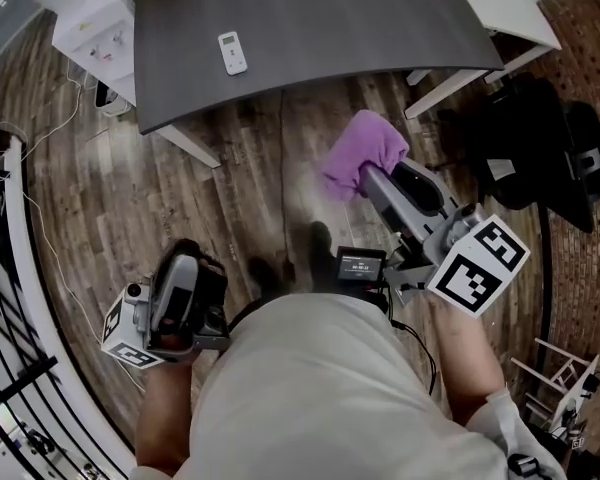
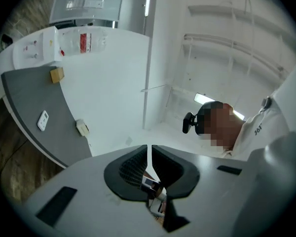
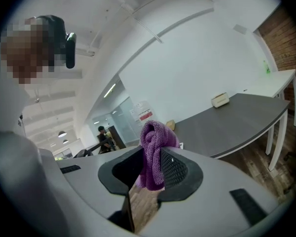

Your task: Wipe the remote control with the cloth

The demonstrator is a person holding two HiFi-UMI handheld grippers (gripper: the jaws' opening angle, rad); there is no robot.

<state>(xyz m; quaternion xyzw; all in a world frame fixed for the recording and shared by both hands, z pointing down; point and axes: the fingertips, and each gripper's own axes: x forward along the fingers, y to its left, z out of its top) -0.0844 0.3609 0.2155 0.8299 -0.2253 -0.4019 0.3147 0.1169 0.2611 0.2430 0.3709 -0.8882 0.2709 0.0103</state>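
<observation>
Wiping has not begun, as far as I can judge. The remote control [image 1: 233,52] lies flat on the far left part of the dark grey tabletop [image 1: 360,18], well apart from both grippers, and nothing touches it. The one step that appears done is fetching the cloth [image 1: 363,154]. The right gripper [image 1: 372,180] is clamped on it and holds it in the air over the wooden floor [image 1: 240,168], on the near side of the tabletop's edge. The left gripper [image 2: 149,154] sits low at the near left, jaws pressed together with nothing between them. What is left, I judge, is the whole job: carry the cloth to the remote control and rub it.

The cloth is purple, soft and nubbly like terry or microfibre. It is bunched into a loose wad that bulges above the jaws and hangs below them. The remote control is a small, slim white rectangle, seemingly hard plastic. The tabletop is smooth and matt, with a curved near edge and white legs. The gripper pads are black with a fine ribbed grid.
</observation>
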